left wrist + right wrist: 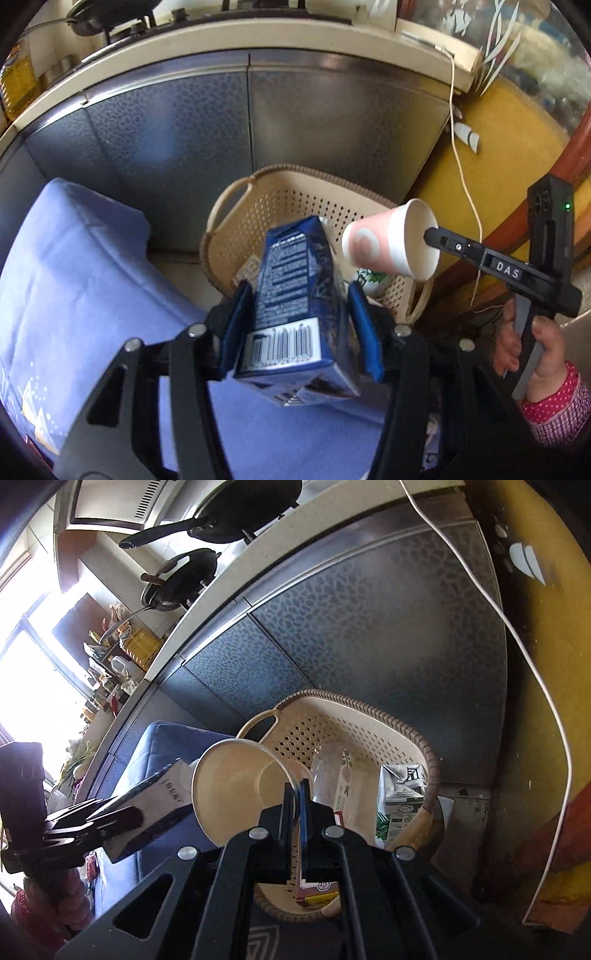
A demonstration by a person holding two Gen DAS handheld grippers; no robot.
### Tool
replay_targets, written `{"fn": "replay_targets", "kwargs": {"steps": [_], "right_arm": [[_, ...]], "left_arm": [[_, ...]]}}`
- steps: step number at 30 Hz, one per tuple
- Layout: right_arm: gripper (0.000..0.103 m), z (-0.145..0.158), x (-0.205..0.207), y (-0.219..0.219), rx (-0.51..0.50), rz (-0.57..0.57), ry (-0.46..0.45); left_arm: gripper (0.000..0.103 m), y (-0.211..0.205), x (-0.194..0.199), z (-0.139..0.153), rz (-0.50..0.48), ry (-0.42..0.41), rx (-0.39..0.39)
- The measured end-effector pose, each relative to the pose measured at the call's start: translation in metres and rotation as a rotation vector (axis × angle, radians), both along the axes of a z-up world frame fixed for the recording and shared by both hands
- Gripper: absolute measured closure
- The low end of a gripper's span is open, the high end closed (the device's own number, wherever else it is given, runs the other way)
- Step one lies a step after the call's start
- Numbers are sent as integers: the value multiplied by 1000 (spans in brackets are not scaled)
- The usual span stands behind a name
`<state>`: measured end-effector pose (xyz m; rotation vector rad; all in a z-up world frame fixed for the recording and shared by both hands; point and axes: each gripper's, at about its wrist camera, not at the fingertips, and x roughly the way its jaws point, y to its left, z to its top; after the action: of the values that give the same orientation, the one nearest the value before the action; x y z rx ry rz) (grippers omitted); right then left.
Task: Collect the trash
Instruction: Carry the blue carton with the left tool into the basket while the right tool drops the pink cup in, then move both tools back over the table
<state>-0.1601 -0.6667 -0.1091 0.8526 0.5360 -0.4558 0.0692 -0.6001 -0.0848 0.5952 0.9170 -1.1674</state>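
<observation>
Flanking basket [295, 199]: left claw [299, 325] clamping carton [291, 295], right claw [294, 812] pinching cup [236, 786].

The blue carton [291, 295] looks like shiny printed card. The pink cup [388, 240] is smooth matt paper. The basket [295, 199] in the middle of the frame is tan plastic full of little holes. The blue cloth [74, 258] at lower left looks soft. The cabinet doors [166, 140] above look like bumpy grey metal.
</observation>
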Motion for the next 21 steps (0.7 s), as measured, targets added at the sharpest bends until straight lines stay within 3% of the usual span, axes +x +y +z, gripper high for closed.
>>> {"fn": "replay_targets", "kwargs": {"steps": [4,6,7,11,12,13,15,21], "right_arm": [[99,-13,11,-4,33,0,18],[97,-20,15,-5,50,-5,28],[95,-22,15,-6,56,-12,36],[87,-26,14,-5,65,-33,30],[78,-25,15,-5,59,-44,35],[63,-24,13,-4,54,-54,38],[49,-19,10,-1,44,-72,27],[48,5,5,11,39,-49,-36]], "left_arm": [[46,-30,-7,-25,-14,-18,65],[27,-39,-13,-29,-20,-31,79],[25,-41,-15,-29,-18,-44,77],[25,-36,-13,-22,-4,-36,40],[25,-33,-11,-19,8,-35,30],[25,-30,-8,-17,22,-35,23],[25,-20,-1,-9,59,-25,-1],[25,39,13,23,176,-2,-121]]}}
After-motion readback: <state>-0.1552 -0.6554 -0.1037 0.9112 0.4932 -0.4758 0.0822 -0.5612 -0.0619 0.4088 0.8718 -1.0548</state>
